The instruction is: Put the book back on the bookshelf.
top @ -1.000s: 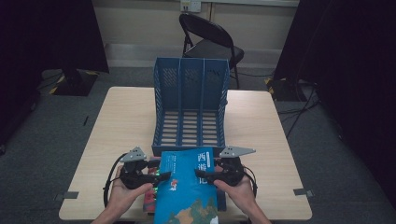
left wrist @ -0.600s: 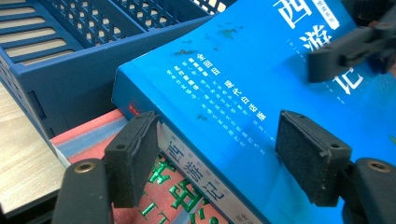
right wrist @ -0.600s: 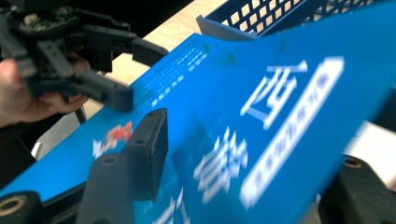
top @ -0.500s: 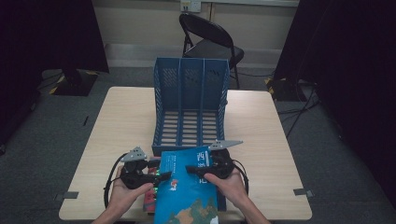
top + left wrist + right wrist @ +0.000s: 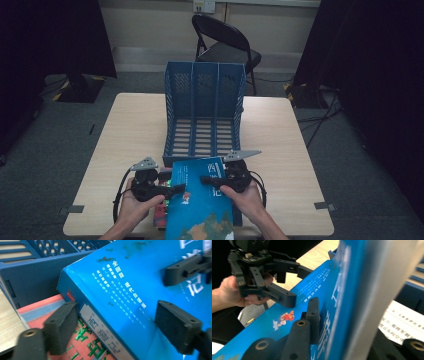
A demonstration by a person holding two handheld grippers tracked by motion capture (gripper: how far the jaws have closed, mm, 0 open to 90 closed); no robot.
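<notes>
Right gripper (image 5: 210,181) clamped on fore-edge of blue book (image 5: 202,205), jaws just closing. Book at near table edge atop red book (image 5: 82,342), long axis toward blue file rack (image 5: 205,115) just beyond. Left gripper (image 5: 172,189) straddles spine, jaws just opening, not pressing.

Both handheld tools are matte black. The left gripper (image 5: 176,188), at the lower left of the high view, and the right gripper (image 5: 204,180), just right of centre, each carry a grey three-cornered plate on top and trail a black cable that loops beside the wrist. Their jaws are flat, blocky black bars with rectangular pads (image 5: 60,327), pierced by small round screw holes; a brass-coloured rivet sits at the lower left of the left gripper view. The forearms are bare, with no sleeves.
</notes>
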